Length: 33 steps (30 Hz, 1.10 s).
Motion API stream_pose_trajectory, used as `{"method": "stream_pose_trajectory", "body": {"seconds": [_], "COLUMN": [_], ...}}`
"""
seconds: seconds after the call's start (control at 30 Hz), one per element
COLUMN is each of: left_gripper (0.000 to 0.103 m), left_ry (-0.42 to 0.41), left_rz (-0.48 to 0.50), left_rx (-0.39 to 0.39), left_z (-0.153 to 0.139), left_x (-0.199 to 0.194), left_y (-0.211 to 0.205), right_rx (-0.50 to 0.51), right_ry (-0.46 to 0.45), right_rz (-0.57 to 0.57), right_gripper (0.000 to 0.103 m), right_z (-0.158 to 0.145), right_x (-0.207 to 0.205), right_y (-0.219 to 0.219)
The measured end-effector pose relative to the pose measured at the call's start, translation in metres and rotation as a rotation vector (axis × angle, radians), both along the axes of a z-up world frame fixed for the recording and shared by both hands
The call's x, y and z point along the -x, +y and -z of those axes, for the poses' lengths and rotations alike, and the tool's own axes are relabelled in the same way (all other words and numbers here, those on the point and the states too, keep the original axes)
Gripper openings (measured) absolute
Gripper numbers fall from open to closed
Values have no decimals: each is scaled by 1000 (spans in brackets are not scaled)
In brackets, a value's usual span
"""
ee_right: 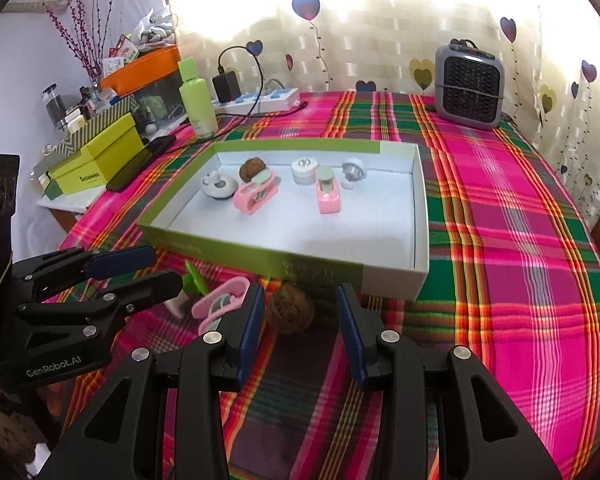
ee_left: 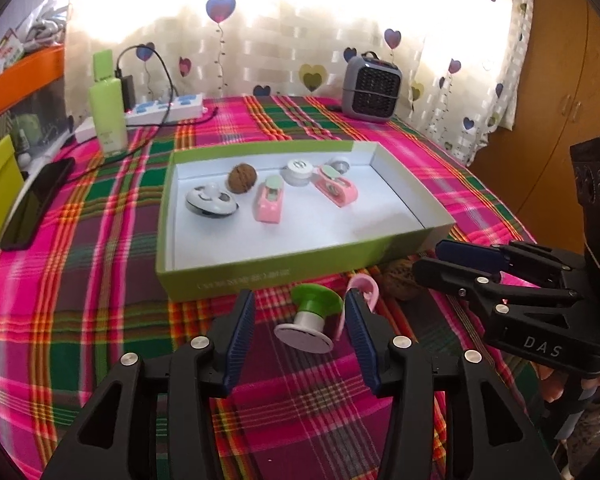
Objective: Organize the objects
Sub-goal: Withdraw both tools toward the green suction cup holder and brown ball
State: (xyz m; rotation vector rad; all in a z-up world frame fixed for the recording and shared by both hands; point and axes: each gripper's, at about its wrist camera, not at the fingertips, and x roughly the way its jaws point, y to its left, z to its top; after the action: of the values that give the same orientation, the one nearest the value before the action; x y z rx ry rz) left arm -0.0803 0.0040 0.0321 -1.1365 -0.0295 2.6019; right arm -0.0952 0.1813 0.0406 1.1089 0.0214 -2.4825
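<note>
Reaching: both grippers hang low over the near edge of the desk (ee_left: 100, 264), each lined up on one loose thing in front of the box (ee_left: 300, 268).
Step in hand: approach for two pick-ups, judged from how the jaws frame their targets; nothing is lifted yet.
Green-topped stopper (ee_left: 310, 318): tipped on the plaid cloth, between the jaws of the left gripper (ee_left: 300, 332), which stand apart and press on nothing.
Walnut (ee_right: 290, 314): on the cloth just short of the box wall, between the spread jaws of the right gripper (ee_right: 300, 320), not touched.
Pink clip (ee_right: 218, 306): lying between stopper and walnut, just beside the right gripper's left finger.
Next move: probably ease each gripper down, close it, then carry the thing over the wall.
Box: already holds another walnut, two pink clips and small white pieces.
</note>
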Motion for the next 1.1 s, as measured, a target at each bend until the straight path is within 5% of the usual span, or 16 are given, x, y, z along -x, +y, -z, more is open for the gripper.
{"method": "stream_pose_trajectory", "body": {"seconds": [1.1], "left_gripper": [45], "left_ry": [-79], "left_rz": [-35], "left_rx": [-35], "left_z": [21], "left_x": [17], "left_y": [-8], "right_rx": [-52], "right_ry": [-60], "right_rz": [-31], "right_gripper": [43], "right_z": [19], "right_x": [12], "right_y": [-15]}}
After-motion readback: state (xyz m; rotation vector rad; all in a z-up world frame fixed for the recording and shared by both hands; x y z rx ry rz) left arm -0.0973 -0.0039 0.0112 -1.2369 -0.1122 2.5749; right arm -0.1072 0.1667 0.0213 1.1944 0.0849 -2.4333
